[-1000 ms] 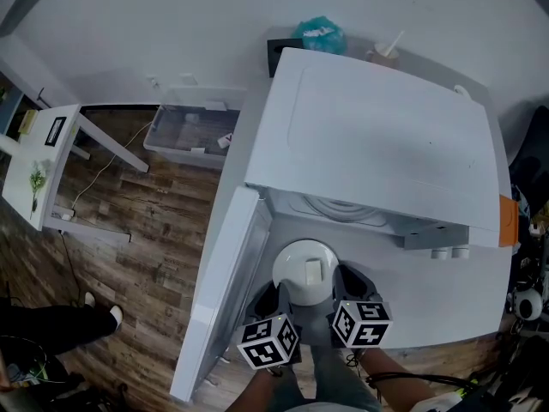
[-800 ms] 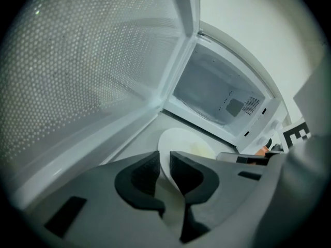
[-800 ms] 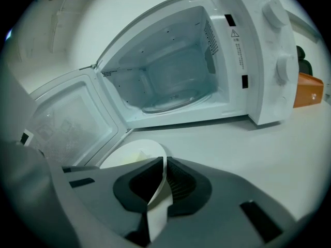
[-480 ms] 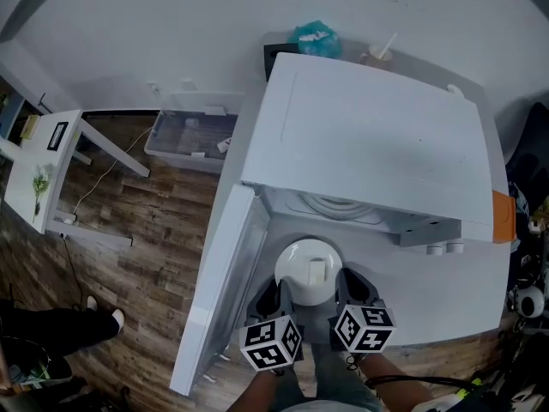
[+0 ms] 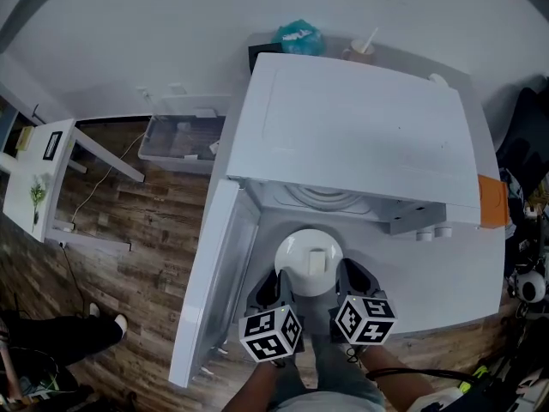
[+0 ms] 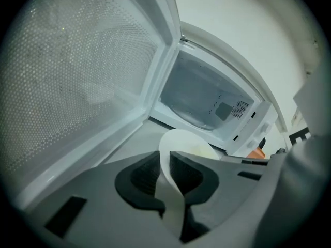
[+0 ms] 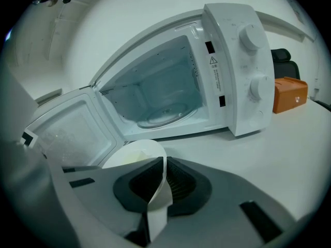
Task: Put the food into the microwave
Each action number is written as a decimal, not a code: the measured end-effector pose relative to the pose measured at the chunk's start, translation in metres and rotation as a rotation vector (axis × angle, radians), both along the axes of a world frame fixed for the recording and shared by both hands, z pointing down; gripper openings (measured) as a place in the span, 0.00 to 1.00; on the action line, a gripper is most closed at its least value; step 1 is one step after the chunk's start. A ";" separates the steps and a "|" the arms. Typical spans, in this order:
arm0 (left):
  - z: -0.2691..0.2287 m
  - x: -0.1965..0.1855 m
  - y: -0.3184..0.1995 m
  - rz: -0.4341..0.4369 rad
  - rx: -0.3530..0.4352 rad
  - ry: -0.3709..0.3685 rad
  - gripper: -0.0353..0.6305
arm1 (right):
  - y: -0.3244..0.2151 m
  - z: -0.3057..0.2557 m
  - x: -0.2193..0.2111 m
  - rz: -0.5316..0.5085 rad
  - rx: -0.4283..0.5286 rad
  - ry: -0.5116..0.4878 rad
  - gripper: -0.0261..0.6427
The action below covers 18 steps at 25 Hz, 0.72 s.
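A white plate [image 5: 300, 251] carrying a pale piece of food [image 5: 316, 260] hangs just in front of the open white microwave [image 5: 360, 136]. My left gripper [image 5: 279, 283] is shut on the plate's left rim [image 6: 168, 159], and my right gripper [image 5: 340, 275] is shut on its right rim [image 7: 155, 154]. The microwave's door [image 5: 219, 281] swings out to the left. The empty cavity [image 7: 155, 94] with its glass turntable [image 7: 168, 115] faces the plate. Two knobs [image 7: 252, 35] sit on the control panel at the right.
An orange box [image 5: 490, 201] stands on the white counter [image 5: 446, 281] right of the microwave. A teal bag [image 5: 299, 35] and a cup with a straw [image 5: 361, 51] sit behind it. On the wooden floor at left are a clear bin [image 5: 180, 137] and a small white table [image 5: 47, 157].
Both grippers have carried the plate a little forward, closer to the microwave's opening. Their hold on the rims is unchanged.
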<state>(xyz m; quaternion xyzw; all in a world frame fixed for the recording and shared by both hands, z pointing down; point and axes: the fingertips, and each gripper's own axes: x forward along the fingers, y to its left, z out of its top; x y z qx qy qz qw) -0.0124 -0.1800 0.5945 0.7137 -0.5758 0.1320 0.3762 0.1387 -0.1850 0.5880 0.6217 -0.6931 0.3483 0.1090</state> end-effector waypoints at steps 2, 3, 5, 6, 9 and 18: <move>-0.001 0.002 0.000 0.002 0.000 0.002 0.14 | 0.001 -0.002 0.002 0.006 0.005 0.000 0.09; -0.002 0.003 0.000 0.003 -0.001 0.004 0.14 | 0.001 -0.003 0.003 0.008 0.007 0.000 0.09; -0.004 0.004 0.000 0.005 -0.001 0.006 0.14 | 0.002 -0.006 0.005 0.012 0.009 0.000 0.09; -0.005 0.005 0.000 0.007 0.001 0.006 0.14 | 0.003 -0.007 0.005 0.014 0.010 0.000 0.09; -0.010 0.007 0.000 0.011 0.010 0.008 0.14 | 0.004 -0.012 0.008 0.019 0.015 -0.002 0.09; -0.018 0.017 -0.001 0.030 -0.002 0.013 0.15 | 0.006 -0.025 0.017 0.045 0.033 -0.004 0.09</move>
